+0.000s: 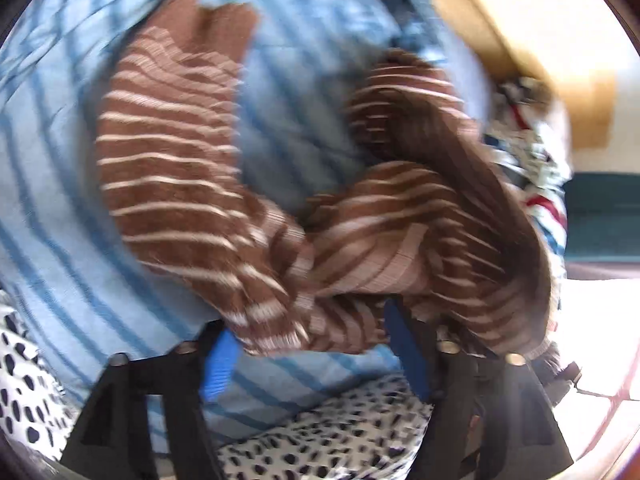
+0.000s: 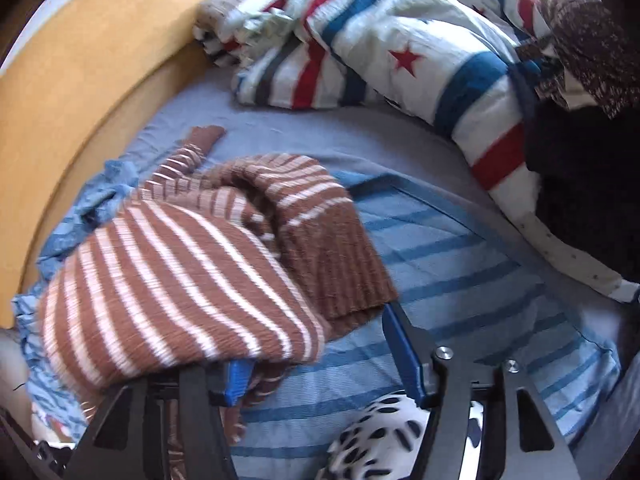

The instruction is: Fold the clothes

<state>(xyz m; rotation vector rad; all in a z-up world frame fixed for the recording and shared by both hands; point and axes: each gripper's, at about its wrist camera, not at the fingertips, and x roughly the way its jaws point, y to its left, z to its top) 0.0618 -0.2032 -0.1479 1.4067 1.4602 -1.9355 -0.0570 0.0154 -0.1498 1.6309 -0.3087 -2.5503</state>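
On the bed, a brown sweater with thin white stripes (image 2: 192,264) lies rumpled over a light blue striped cloth (image 2: 460,264), one sleeve reaching up toward the yellow wooden headboard (image 2: 80,60). Seen from the right wrist, the right gripper (image 2: 320,356) stands with its jaws apart; the sweater's ribbed hem drapes over the left blue pad (image 2: 236,380) and lies between the fingers, while the right pad shows bare with a gap beside the cloth, so nothing is pinched. From the left wrist the picture is blurred: the left gripper (image 1: 312,360) also has its jaws spread, and a bunched part of the sweater (image 1: 224,200) sits across the tips of both fingers, but whether the pads press on it cannot be told. A white cloth with black spots (image 1: 340,440) lies just below both grippers. Behind the sweater a quilt with red stars and blue and red bands (image 2: 400,52) is heaped near the headboard.
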